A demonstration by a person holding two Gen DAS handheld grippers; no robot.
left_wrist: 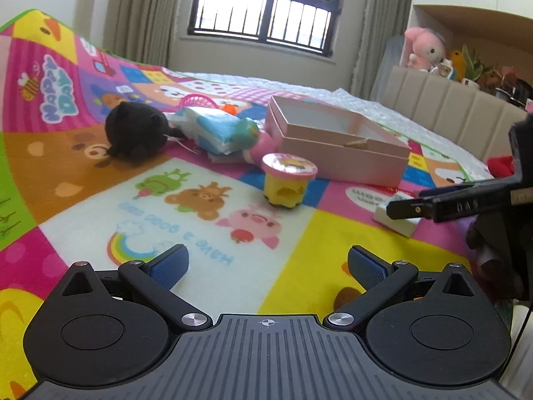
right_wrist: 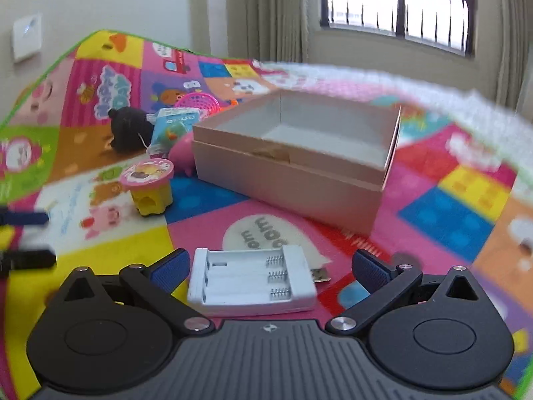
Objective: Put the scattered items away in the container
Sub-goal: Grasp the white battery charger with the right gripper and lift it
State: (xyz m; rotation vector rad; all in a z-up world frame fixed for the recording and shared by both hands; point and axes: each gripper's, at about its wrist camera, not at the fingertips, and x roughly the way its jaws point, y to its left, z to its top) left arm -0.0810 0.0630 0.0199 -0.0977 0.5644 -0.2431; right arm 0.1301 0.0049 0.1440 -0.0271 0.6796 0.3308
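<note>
1. Toys are lying at the left: a black plush [right_wrist: 128, 128], then a yellow cup [right_wrist: 150, 185].
2. Left gripper [left_wrist: 266, 268] is hovering released, grasping nothing.
3. Right gripper [right_wrist: 266, 271] is straddling the white battery charger [right_wrist: 250, 281], jaws spread wide, pads apart from it.
4. Pink box [right_wrist: 289, 180] is waiting beyond; clenching off-centre is risking a twisted, dropped charger.
</note>
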